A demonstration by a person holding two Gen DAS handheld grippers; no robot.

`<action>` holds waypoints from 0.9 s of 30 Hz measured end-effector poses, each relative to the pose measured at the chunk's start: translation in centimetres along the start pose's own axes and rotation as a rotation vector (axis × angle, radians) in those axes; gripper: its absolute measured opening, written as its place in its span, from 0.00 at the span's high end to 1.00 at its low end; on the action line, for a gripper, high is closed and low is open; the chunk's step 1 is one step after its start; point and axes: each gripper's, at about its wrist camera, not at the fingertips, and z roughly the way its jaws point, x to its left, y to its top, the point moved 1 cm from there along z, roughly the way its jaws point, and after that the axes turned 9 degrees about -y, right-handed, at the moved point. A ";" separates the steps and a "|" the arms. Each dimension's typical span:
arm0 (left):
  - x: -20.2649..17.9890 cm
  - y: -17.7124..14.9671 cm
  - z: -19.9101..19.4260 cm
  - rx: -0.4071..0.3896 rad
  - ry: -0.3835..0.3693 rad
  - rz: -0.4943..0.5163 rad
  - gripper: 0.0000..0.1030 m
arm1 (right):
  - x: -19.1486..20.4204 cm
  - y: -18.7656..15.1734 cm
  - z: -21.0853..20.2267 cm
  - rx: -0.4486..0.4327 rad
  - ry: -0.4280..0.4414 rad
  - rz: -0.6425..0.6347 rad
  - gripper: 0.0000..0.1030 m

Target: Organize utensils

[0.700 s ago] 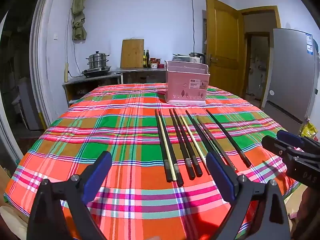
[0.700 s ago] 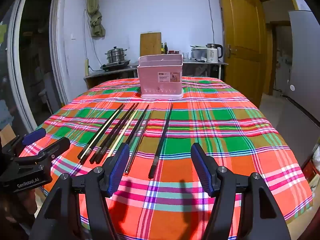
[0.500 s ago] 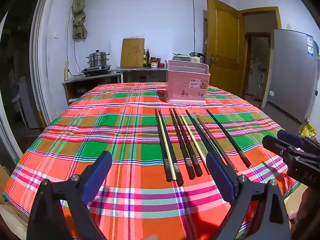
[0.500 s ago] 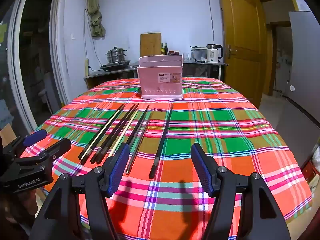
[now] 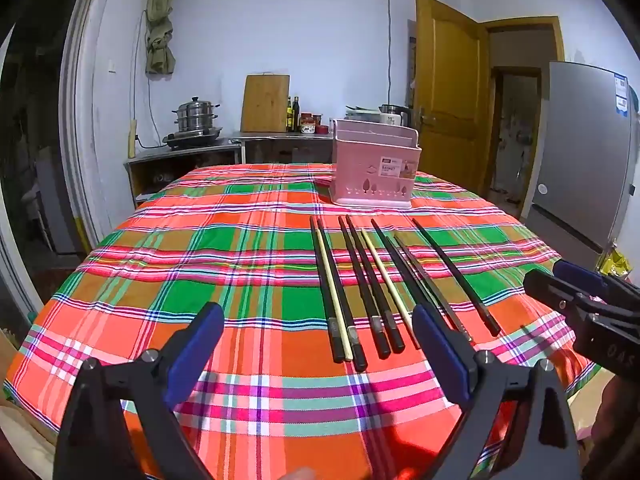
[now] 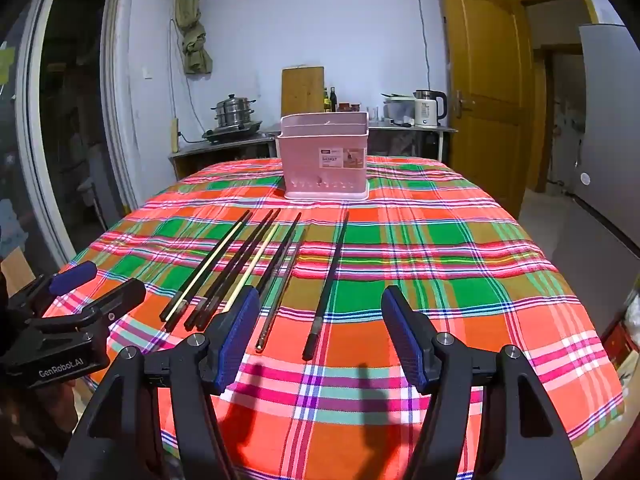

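– What is cut off or hidden?
– The inside of the pink basket (image 6: 323, 160) is screened by its wall. The near table edge (image 5: 280, 456) is covered by the left gripper (image 5: 316, 344).
– And the label?
– Its small print cannot be read.

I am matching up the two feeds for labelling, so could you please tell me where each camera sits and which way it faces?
Left wrist view: on the left gripper, looking forward and slightly down over the plaid table at the chopsticks and pink basket; its own open fingers show, with the right gripper at the right edge.
Right wrist view: on the right gripper, facing likewise; its open fingers show, with the left gripper at the left edge.
Shared: table, chopsticks, basket, back counter, door.
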 end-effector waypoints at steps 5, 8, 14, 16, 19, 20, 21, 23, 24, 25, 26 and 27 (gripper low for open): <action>0.0 0.1 -0.1 -0.001 -0.002 0.000 0.06 | 0.0 0.0 0.0 0.000 -0.001 0.002 0.38; -0.1 0.2 -0.3 -0.002 -0.003 0.000 0.06 | 0.0 0.0 0.0 -0.002 -0.002 0.000 0.38; -0.2 0.1 -0.4 0.000 -0.007 -0.001 0.06 | -0.1 0.0 -0.1 0.000 -0.003 0.002 0.38; -0.3 0.3 -0.4 0.000 -0.006 -0.001 0.06 | -0.1 0.0 -0.1 0.000 -0.003 0.002 0.38; -0.3 0.4 -0.5 -0.001 -0.007 -0.001 0.06 | -0.1 0.0 -0.2 0.000 -0.004 0.004 0.38; -0.4 0.4 -0.5 -0.002 -0.007 -0.002 0.06 | -0.1 0.0 -0.2 -0.001 -0.005 0.004 0.38; -0.4 0.4 -0.6 -0.002 -0.006 -0.002 0.06 | -0.1 0.0 -0.2 0.000 -0.005 0.004 0.38; -0.4 0.4 -0.5 -0.002 -0.008 -0.002 0.06 | -0.1 0.0 -0.2 0.000 -0.005 0.005 0.38; -0.4 0.4 -0.5 -0.001 -0.009 -0.002 0.06 | -0.1 0.0 -0.2 -0.001 -0.006 0.003 0.38; -0.5 0.4 -0.5 -0.001 -0.008 -0.002 0.06 | -0.1 0.0 -0.2 0.000 -0.006 0.004 0.38; -0.5 0.4 -0.5 0.000 -0.007 -0.001 0.06 | -0.1 0.0 -0.2 0.000 -0.005 0.004 0.38; -0.4 0.4 -0.5 -0.001 -0.009 -0.002 0.06 | -0.1 0.0 -0.2 0.000 -0.005 0.004 0.38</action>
